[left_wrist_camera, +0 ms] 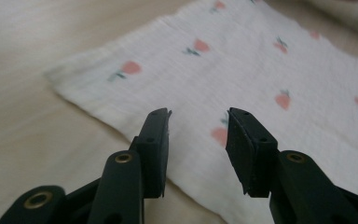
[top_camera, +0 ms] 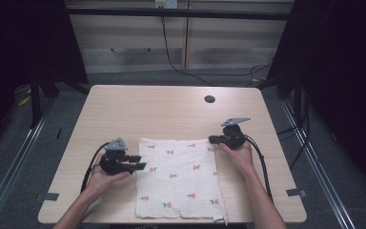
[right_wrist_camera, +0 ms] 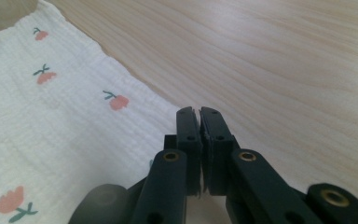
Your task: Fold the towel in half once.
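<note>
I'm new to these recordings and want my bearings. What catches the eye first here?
A white cloth printed with small pink flowers lies flat on the near half of the wooden table. The left gripper sits at its left edge with jaws open, and the right gripper at its far right corner with jaws closed.

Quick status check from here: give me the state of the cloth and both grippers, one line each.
cloth: spread flat on the table, unfolded, printed side up.
left gripper: open, jaws apart over the cloth's left edge, gripping nothing.
right gripper: shut, jaws together at the cloth's far right corner; whether fabric is pinched between them cannot be told.
</note>
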### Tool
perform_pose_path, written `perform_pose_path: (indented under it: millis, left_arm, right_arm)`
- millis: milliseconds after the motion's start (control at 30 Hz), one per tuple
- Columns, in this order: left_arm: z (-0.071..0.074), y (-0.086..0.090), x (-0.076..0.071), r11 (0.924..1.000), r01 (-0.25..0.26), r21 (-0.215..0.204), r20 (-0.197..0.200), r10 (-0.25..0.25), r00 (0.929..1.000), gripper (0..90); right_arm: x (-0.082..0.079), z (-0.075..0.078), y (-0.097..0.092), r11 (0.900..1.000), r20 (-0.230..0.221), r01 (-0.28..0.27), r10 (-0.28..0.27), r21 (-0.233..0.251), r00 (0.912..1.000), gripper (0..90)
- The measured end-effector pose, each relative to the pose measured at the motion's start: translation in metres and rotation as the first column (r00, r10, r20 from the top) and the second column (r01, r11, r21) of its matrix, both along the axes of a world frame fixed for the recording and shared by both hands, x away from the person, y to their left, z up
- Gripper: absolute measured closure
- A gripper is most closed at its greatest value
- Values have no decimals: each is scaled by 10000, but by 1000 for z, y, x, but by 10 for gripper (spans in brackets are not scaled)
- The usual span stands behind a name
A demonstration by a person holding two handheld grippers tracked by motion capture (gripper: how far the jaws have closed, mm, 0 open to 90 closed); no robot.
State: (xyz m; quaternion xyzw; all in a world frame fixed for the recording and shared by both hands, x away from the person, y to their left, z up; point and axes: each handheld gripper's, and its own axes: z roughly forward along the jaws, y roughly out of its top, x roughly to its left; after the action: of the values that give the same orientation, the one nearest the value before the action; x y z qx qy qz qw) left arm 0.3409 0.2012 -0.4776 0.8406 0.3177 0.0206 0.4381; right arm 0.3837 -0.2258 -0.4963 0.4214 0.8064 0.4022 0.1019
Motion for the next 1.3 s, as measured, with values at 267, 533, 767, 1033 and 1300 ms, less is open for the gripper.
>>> perform_pose_path:
  millis: [267,533,767,1033,1300]
  left_arm:
    - [-5,0,59,9898,-1374,384,53,1373,9905,601]
    - [-17,-5,85,9814,-1745,806,-104,1759,9844,617]
    - [-24,-7,92,9858,-1570,596,-333,1591,9867,629]
    - [-28,-15,93,9869,-1436,732,-132,1450,9893,629]
    - [-29,-28,86,9885,-861,1239,709,777,9945,816]
  right_arm:
    - [-4,8,-4,10000,179,68,-68,21,9998,875]
    - [-3,3,-2,9999,108,24,-25,117,9999,874]
    - [-4,4,-4,9998,117,25,-27,184,9999,875]
    - [-6,3,-9,9997,-14,89,-89,238,10000,874]
    - [-6,4,-9,9996,17,52,-52,260,10000,874]
